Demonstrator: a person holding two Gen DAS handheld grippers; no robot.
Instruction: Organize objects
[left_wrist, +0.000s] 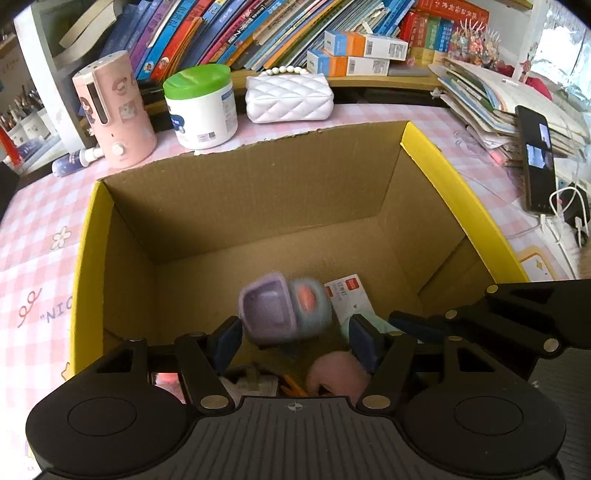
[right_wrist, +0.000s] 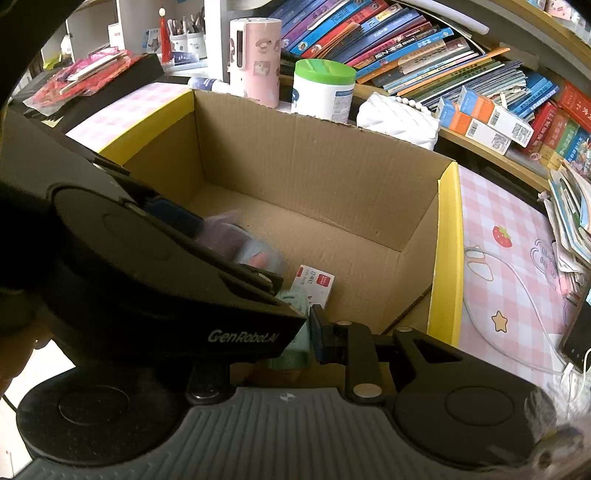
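An open cardboard box (left_wrist: 258, 195) with yellow outer walls stands on the pink checked table; it also shows in the right wrist view (right_wrist: 314, 177). My left gripper (left_wrist: 295, 338) is open over the box's near end. A purple and blue toy (left_wrist: 284, 310) is blurred just beyond its fingertips, free of the pads. It also shows in the right wrist view (right_wrist: 243, 247). A white and red card box (left_wrist: 349, 295), a pink fluffy thing (left_wrist: 336, 373) and a pale green item (right_wrist: 295, 306) lie on the box floor. My right gripper (right_wrist: 291, 332) is beside the left one; one finger is hidden.
Behind the box stand a pink humidifier (left_wrist: 114, 110), a white tub with a green lid (left_wrist: 201, 105) and a white quilted purse (left_wrist: 290, 96). Books fill the shelf (left_wrist: 229, 33). A phone (left_wrist: 537, 158) and cables (left_wrist: 569, 218) lie to the right.
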